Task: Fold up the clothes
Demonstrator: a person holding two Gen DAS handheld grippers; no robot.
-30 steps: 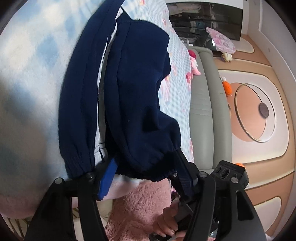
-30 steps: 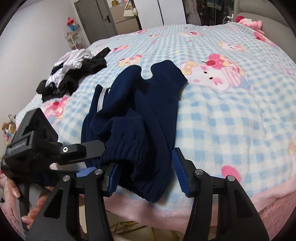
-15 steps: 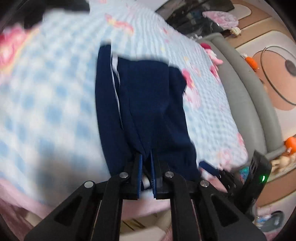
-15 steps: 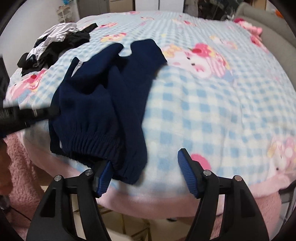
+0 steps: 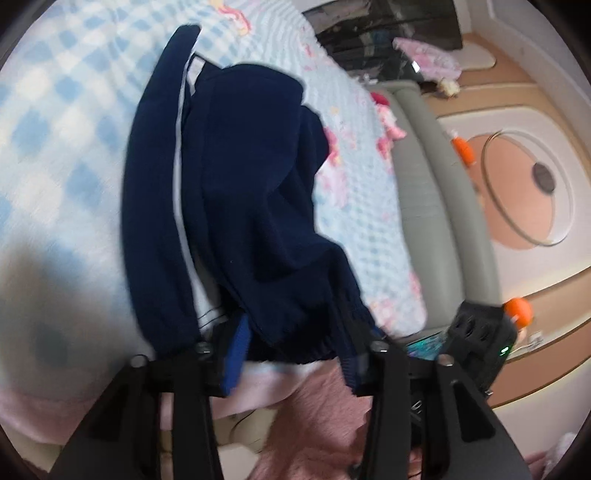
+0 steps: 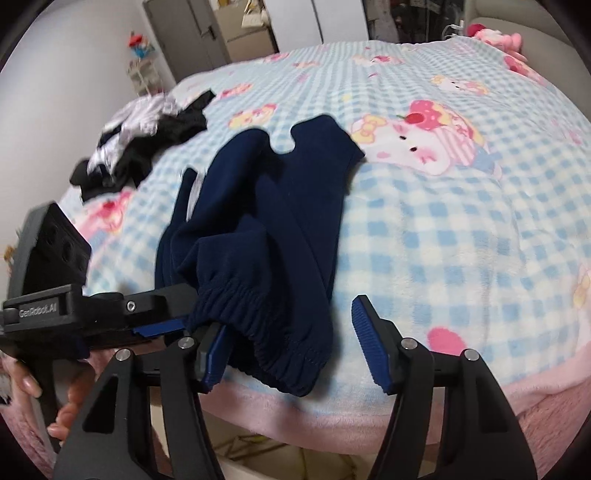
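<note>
Navy track pants [image 6: 280,206] with a white side stripe [image 5: 181,177] lie lengthwise on the blue-checked blanket [image 6: 443,236], elastic cuffs at the near bed edge. In the left wrist view my left gripper [image 5: 295,362] has its jaws opening, and a cuff [image 5: 295,332] droops between them with no pad pressing it. From the right wrist view the left gripper [image 6: 162,314] comes in from the left, tips at the cuff. My right gripper [image 6: 291,350] is closing, with the gathered cuff [image 6: 266,325] between its blue pads, close to the left pad [image 6: 214,354] and apart from the right one.
A heap of black and white clothes [image 6: 147,147] lies at the far left of the bed. A pink plush toy [image 6: 495,35] sits near the grey headboard [image 5: 436,206]. A hand [image 6: 62,424] holds the left gripper. The pink blanket hem [image 6: 332,417] marks the bed edge.
Half a second ago the left jaws were nearly shut on the pants' striped edge; now they stand apart around the cuff. The left view has rolled. The right gripper has hardly shifted.
</note>
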